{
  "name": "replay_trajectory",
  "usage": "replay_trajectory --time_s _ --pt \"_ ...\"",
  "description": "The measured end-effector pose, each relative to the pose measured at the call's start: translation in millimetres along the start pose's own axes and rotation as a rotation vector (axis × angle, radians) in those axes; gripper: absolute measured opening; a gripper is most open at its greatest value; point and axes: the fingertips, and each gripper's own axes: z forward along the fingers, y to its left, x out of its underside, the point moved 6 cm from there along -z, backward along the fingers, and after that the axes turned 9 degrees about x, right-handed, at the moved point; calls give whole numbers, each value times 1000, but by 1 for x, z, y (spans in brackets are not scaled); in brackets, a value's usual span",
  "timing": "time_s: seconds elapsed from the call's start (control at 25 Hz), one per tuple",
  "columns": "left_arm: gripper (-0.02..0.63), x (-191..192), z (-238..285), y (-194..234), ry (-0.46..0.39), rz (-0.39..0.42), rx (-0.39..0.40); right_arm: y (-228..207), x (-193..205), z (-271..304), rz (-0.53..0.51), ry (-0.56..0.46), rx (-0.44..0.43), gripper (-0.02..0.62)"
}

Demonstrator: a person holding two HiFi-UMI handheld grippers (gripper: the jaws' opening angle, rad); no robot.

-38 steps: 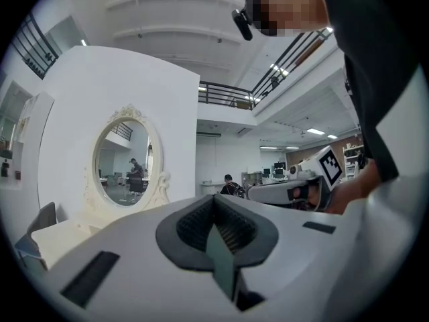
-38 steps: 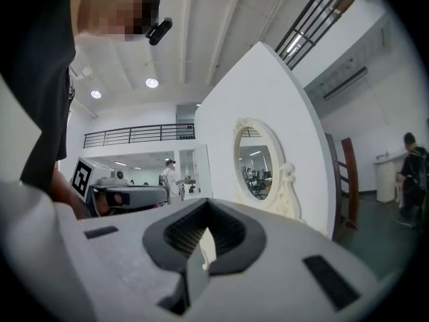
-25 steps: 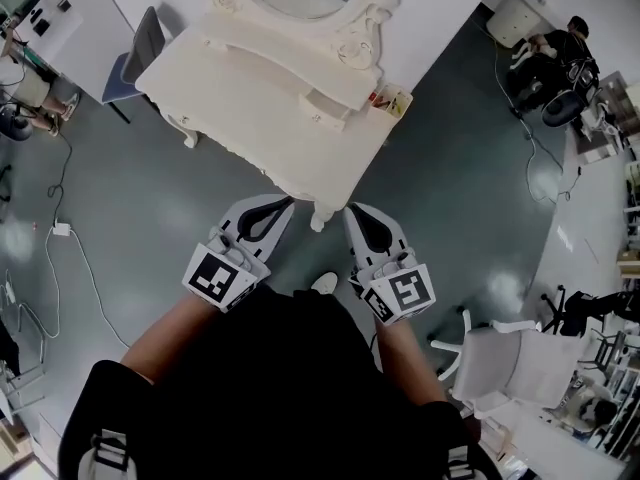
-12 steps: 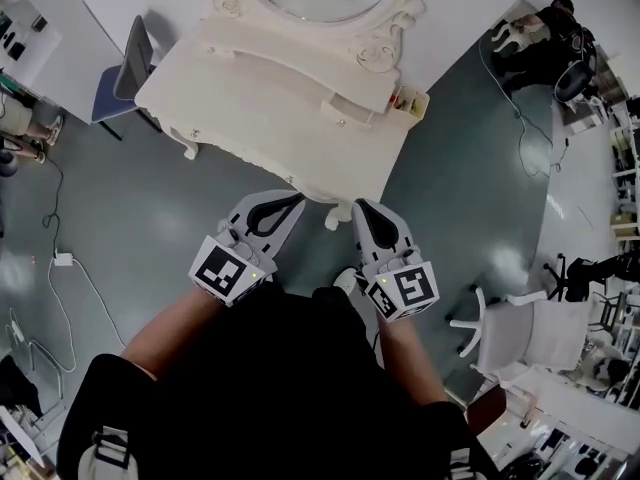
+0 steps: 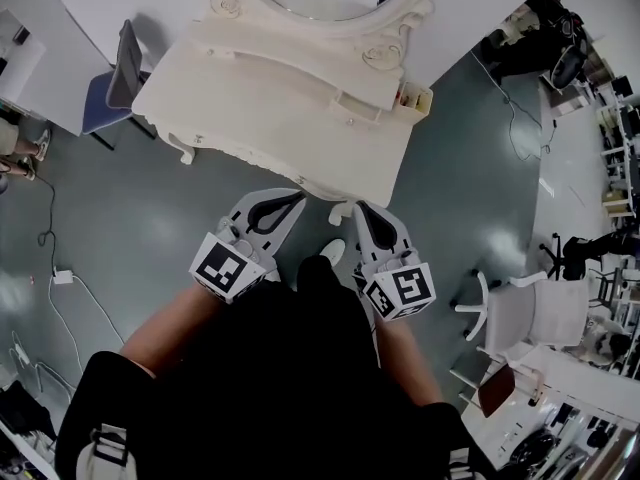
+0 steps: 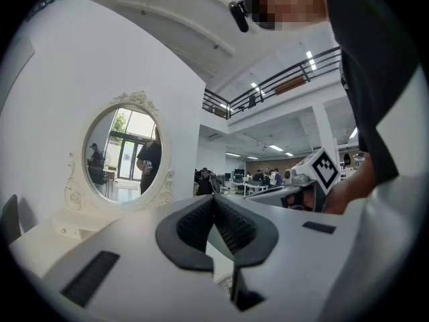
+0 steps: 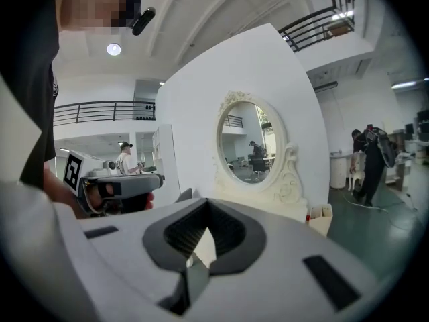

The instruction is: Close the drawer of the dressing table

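Drawer (image 5: pixel 360 107) seems to jut slightly from the raised back tier of the dressing table (image 5: pixel 215 68), at 12 o'clock in the head view. At 6 o'clock from it, by the tabletop's (image 5: pixel 290 143) near edge, left gripper (image 5: pixel 283 204) and right gripper (image 5: pixel 362 213) hover, jaws together, empty. Approach is the likely step; next, a closed tip must reach over and press the drawer front squarely.
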Motion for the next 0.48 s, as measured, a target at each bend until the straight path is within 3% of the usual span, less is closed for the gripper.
replay_trajectory --time_s 0.48 --pt "-5 -2 36 44 3 27 7 -35 -10 54 -5 -8 -15 2"
